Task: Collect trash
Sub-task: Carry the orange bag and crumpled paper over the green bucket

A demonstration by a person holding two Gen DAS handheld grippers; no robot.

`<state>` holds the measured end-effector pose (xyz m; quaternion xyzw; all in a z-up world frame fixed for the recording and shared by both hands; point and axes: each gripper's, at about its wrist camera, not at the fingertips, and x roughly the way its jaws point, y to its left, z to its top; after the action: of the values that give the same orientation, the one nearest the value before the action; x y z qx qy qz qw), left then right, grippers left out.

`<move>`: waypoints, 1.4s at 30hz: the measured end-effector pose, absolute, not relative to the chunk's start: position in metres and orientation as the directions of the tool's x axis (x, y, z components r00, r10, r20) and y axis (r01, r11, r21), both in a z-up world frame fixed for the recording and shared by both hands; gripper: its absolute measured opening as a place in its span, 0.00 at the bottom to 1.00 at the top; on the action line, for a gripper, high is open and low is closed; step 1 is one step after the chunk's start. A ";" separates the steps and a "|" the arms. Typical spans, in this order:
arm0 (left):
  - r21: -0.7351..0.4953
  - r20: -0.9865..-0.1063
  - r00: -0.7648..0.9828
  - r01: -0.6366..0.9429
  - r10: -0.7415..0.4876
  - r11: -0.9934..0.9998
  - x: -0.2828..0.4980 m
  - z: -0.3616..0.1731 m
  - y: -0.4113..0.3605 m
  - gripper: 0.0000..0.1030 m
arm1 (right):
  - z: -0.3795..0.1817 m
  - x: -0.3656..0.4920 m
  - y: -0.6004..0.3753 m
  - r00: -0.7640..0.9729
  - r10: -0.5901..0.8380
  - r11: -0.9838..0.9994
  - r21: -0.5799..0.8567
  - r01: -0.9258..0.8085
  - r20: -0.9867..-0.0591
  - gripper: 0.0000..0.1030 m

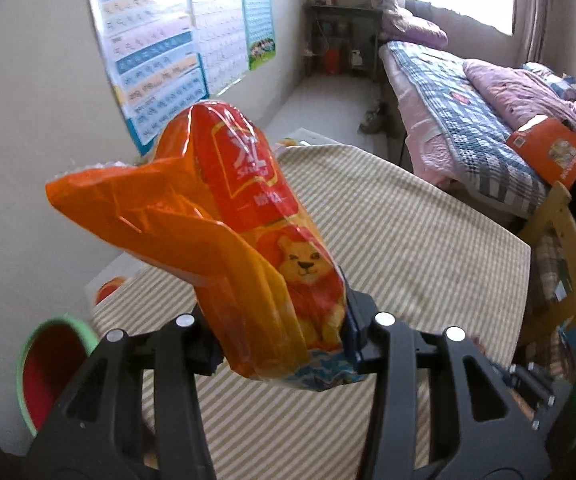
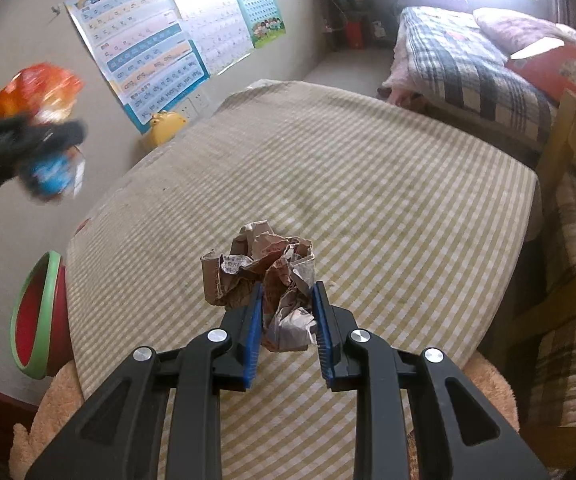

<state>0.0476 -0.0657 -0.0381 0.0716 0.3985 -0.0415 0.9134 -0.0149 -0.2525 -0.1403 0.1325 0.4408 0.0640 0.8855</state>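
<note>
The left gripper (image 1: 284, 340) is clamped on the lower end of an orange snack bag (image 1: 244, 216), held up clear of the tabletop (image 1: 427, 240). The bag looks like thin glossy plastic film, puffed and creased, with a flared, crumpled top. I'd judge it nearly weightless, slick and crackly. It gives under the pads, so a pinch across a flattened end, as here, should hold better than a squeeze on the puffy middle.

The right gripper (image 2: 288, 320) has its blue pads closed on a paper wad (image 2: 260, 272), low over the checked cloth; I cannot tell whether the wad is touching the cloth. The wad is brown and printed paper crushed into an uneven lump, dry, light and springy. It should crush a little and then hold firm, and any bulge will do as a grip.

The cloth is soft woven fabric in beige and cream checks. A bin (image 2: 36, 316) with a green rim and red inside sits by the tabletop's left edge, tipped toward us.
</note>
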 end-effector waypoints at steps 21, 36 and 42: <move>0.047 -0.707 0.706 0.016 0.022 0.999 -0.019 -0.036 0.031 0.43 | -0.072 -0.029 -0.182 0.629 0.284 0.957 0.249 -0.146 -0.723 0.22; 0.026 -0.669 0.743 -0.010 0.025 1.000 -0.033 -0.026 0.051 0.43 | -0.062 -0.032 -0.157 0.630 0.283 0.959 0.197 -0.205 -0.723 0.22; 0.007 -0.675 0.737 -0.037 0.032 0.999 -0.035 -0.028 0.066 0.43 | -0.051 -0.028 -0.148 0.641 0.296 0.954 0.196 -0.225 -0.708 0.22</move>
<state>-0.0348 0.0658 -0.0278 -0.0037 0.3623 0.0185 0.9319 -0.0280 -0.1481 -0.0508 0.0451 0.3987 0.1440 0.9046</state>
